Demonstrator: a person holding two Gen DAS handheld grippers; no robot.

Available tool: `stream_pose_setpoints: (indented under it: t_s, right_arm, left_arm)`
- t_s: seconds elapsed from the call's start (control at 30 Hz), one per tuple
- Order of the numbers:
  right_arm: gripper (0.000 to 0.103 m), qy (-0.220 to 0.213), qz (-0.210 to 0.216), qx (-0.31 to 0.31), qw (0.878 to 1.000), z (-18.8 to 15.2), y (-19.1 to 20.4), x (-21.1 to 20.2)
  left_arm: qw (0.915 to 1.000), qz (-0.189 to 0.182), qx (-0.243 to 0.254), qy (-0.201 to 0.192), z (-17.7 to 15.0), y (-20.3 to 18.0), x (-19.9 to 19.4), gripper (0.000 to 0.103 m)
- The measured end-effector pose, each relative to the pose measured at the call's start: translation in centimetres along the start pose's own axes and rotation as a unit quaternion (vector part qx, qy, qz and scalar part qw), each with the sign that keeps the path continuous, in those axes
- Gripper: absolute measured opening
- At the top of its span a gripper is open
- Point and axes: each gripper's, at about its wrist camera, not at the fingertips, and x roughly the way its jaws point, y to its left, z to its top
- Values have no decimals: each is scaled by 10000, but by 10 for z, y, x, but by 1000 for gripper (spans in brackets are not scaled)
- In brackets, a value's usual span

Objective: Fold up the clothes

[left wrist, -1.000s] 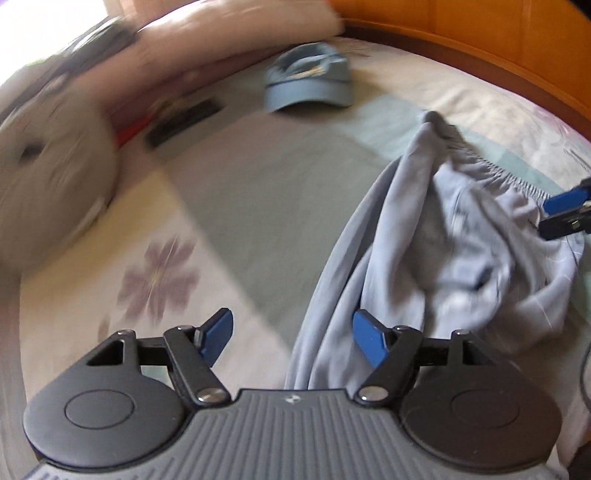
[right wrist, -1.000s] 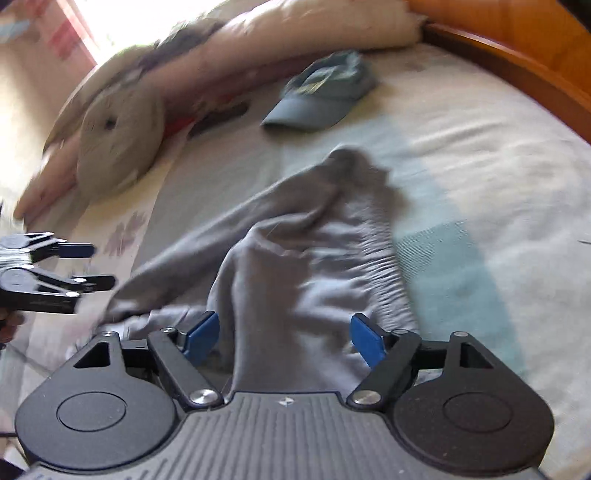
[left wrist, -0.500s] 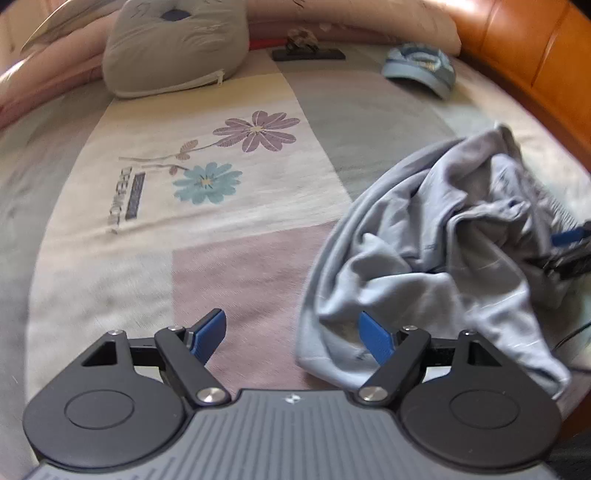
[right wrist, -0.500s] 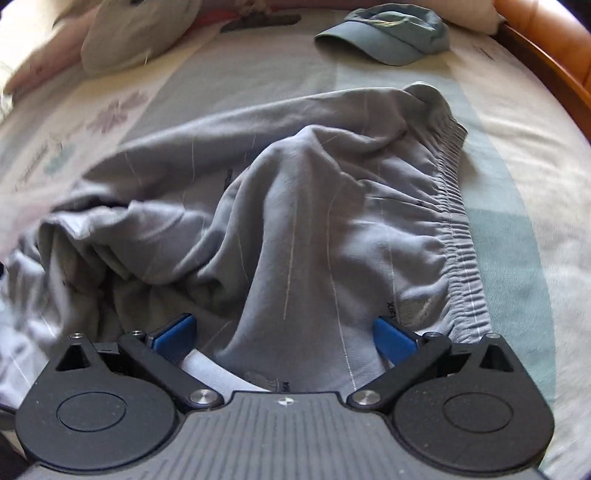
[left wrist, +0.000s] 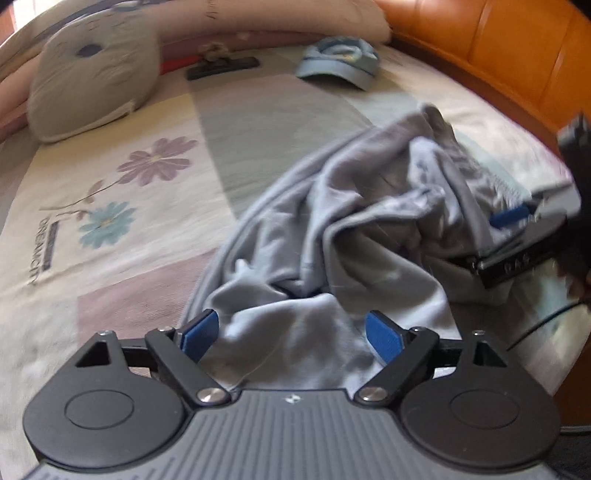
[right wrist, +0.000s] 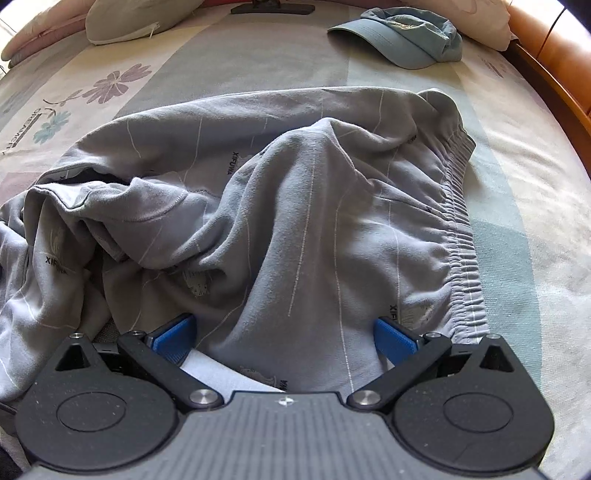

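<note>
Lying crumpled on the patchwork floral bedspread [right wrist: 517,221]: grey cotton trousers [right wrist: 314,206]. Left gripper [left wrist: 291,334], jaws just widening, and right gripper [right wrist: 284,338], jaws spread, straddle loose cloth ungripped.

Crumpled trousers [right wrist: 295,206] on the bedspread [right wrist: 517,229] at centre, cap [right wrist: 402,37] beyond at 1 o'clock, pillow [right wrist: 125,18] at 11 o'clock, flat dark object [right wrist: 273,8] at 12 o'clock between them, headboard [right wrist: 554,62] along 2 o'clock edge.
</note>
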Motion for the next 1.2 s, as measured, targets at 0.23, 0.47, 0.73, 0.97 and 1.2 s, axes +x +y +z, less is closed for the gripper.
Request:
stream_pose_setpoints:
  t_s: [0.23,0.47,0.73,0.97,1.2]
  right_arm:
    - [103,-105,5,-17,9999,-4,-1,-2]
    - [103,-137,34,-22,9999,-4,-1,-2]
    - [103,-194,18,-32,9998,-7,1,-4]
    - [103,-242,14,-33,9997,-9,2,-5]
    - [103,-284,-10,-46,9996,-12,3,-6]
  left_arm:
    - [9986,311,-203,377,-3,0,17,89]
    - [9937,848,-214,705,-4,24,9,96]
    - [9871,1428,-509,525,4,52,-14,95]
    - [9897,968,-718,767,1,34,6,95]
    - [9744,1529,-1408,859,-2,56,14,95]
